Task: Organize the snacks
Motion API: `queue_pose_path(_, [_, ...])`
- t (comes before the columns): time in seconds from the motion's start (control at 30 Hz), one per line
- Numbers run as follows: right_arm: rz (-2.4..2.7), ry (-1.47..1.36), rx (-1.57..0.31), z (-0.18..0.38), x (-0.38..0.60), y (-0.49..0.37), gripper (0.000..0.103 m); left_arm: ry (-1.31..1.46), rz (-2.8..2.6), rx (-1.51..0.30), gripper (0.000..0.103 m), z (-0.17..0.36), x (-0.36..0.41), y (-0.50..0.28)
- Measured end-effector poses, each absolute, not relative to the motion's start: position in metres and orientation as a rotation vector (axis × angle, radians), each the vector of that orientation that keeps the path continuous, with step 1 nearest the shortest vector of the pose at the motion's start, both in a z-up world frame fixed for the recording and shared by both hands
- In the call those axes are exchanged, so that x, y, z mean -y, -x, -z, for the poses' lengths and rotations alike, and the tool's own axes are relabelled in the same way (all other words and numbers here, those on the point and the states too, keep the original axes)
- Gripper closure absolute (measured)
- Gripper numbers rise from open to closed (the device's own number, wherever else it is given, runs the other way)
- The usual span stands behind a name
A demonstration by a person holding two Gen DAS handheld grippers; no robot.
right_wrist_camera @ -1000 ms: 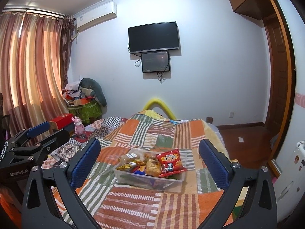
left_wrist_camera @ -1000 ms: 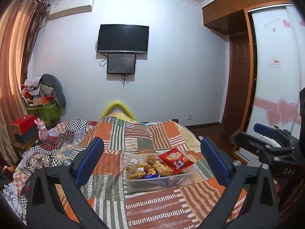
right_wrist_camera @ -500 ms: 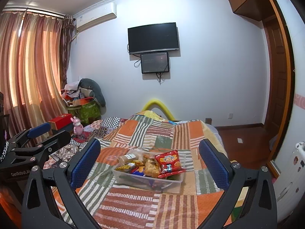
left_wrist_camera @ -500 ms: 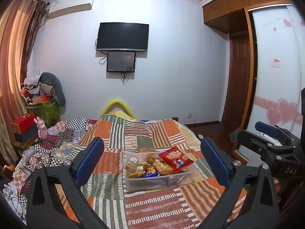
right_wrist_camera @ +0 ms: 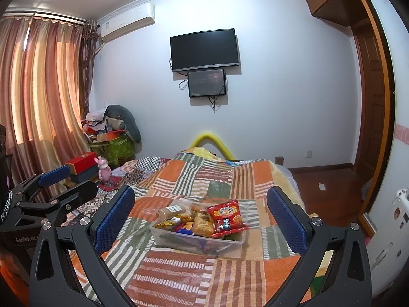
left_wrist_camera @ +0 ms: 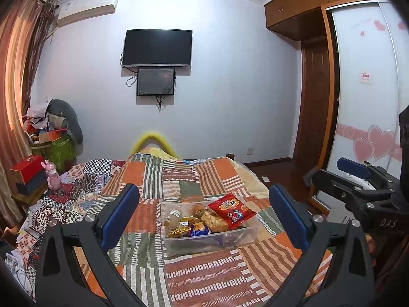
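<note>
**Both grippers held wide above a bin of snacks on the bed**

The left gripper [left_wrist_camera: 204, 209] has its blue-padded fingers [left_wrist_camera: 120, 213] spread wide and holds nothing; the right gripper [right_wrist_camera: 200, 213] is spread just as wide and is likewise empty. Between each pair of fingers, well ahead of them, a clear plastic bin [left_wrist_camera: 204, 240] sits on the patchwork quilt [left_wrist_camera: 179, 179]. In it lie a red snack bag [left_wrist_camera: 231, 209] propped on the far right rim, a small bottle [left_wrist_camera: 173, 216] at the left, and yellow and blue packets [left_wrist_camera: 189, 229] between.

The left view alone shows the wardrobe's sliding door with pink hearts [left_wrist_camera: 370, 145] and the right gripper at its right edge. The right view alone shows the full curtains [right_wrist_camera: 38, 89] and the left gripper [right_wrist_camera: 69, 184] at its left edge. Both show the wall television [right_wrist_camera: 204, 50].
</note>
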State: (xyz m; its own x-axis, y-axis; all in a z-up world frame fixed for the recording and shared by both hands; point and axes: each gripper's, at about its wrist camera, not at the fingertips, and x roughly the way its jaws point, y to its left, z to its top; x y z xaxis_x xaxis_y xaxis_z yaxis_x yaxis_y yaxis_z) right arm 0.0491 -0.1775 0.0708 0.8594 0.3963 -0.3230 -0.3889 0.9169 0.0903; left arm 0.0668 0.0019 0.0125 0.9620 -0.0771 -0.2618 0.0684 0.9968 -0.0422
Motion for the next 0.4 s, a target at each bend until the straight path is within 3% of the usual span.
queue_pose_path(0.4, [-0.412,-0.014,-0.350,-0.0679,0.1765,-0.0499,0.000,0.049,0.065,-0.269,0.000,-0.0132,-0.0063,-0.0674])
